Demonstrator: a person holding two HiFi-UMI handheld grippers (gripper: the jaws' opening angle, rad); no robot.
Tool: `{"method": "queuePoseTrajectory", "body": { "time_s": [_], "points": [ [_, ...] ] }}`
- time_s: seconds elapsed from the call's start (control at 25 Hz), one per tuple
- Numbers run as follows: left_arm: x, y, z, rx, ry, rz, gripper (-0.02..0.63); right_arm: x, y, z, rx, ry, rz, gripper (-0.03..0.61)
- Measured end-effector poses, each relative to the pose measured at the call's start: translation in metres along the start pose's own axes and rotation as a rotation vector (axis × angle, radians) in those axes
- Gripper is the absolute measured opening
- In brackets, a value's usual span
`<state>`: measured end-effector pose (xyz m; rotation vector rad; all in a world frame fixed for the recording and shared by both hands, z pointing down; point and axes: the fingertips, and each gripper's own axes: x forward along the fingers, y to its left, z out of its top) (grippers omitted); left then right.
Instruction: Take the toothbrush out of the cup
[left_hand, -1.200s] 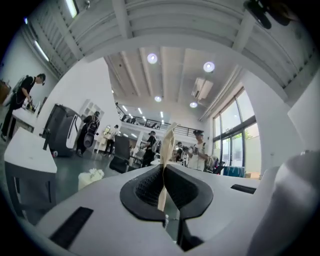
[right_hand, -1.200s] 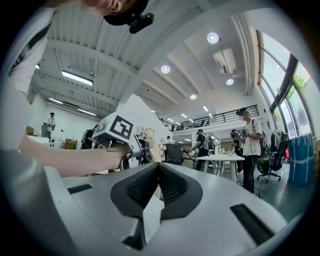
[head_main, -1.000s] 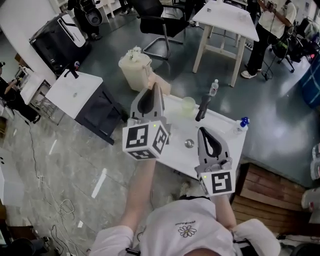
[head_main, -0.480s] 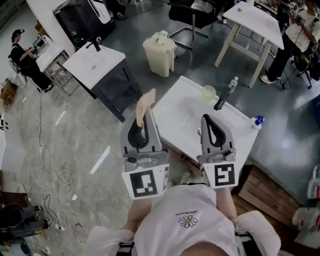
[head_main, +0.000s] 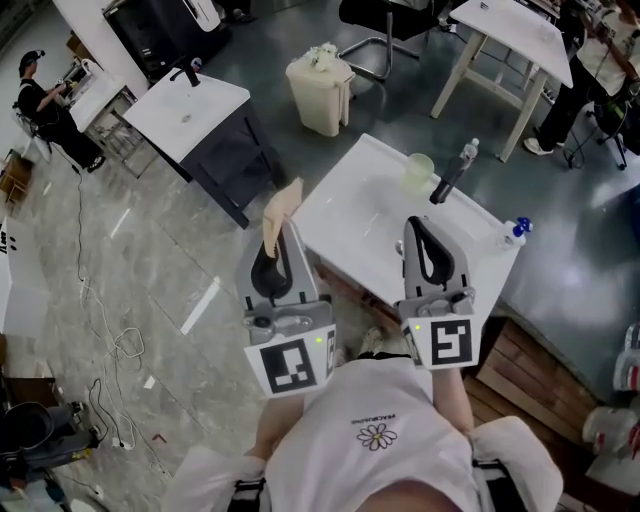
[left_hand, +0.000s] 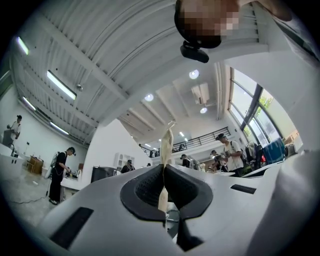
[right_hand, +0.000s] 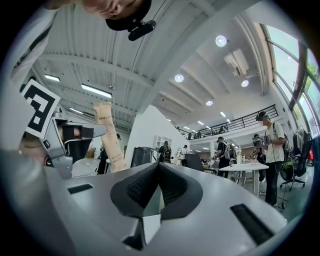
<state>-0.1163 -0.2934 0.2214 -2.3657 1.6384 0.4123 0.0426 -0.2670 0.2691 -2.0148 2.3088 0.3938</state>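
Observation:
My left gripper (head_main: 283, 236) is shut on a beige paper-wrapped toothbrush (head_main: 280, 207), which sticks up from between its jaws beyond the white table's (head_main: 345, 215) left corner. In the left gripper view the wrapped toothbrush (left_hand: 165, 150) stands edge-on out of the closed left gripper (left_hand: 163, 172). A pale green cup (head_main: 419, 170) stands at the table's far side, well away from the brush. My right gripper (head_main: 425, 228) hovers over the table, shut and empty; its own view shows the right gripper (right_hand: 158, 167) closed and the toothbrush (right_hand: 111, 142) to its left.
A dark bottle (head_main: 447, 180) stands beside the cup and a blue-capped spray bottle (head_main: 514, 232) at the table's right edge. A cream bin (head_main: 320, 88), a small white-topped cabinet (head_main: 190, 110) and another white table (head_main: 510, 30) stand beyond. A wooden pallet (head_main: 520, 370) lies at the right.
My left gripper has drawn back from over the table near the cup to beside the table's left corner, carrying the wrapped toothbrush. The right gripper has shifted only slightly.

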Motion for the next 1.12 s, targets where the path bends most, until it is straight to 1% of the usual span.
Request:
{"method": "queuePoseTrajectory", "body": {
  "time_s": [0.08,0.24,0.6,1.12],
  "points": [
    [0.000,0.000,-0.004,0.004,0.007,0.003,0.017,-0.001,-0.001,-0.004,0.002,0.012,-0.004,0.012],
    [0.000,0.002,-0.008,0.058,-0.001,-0.007,0.017,-0.002,-0.004,-0.009,-0.003,0.031,-0.015,0.012],
    [-0.001,0.003,-0.012,0.036,0.012,-0.002,0.017,-0.003,-0.004,-0.012,-0.001,0.040,-0.010,0.012],
    [0.004,0.007,-0.015,0.032,0.025,0.000,0.017,0.003,-0.005,-0.012,-0.011,0.048,-0.013,0.012]
  ]
}}
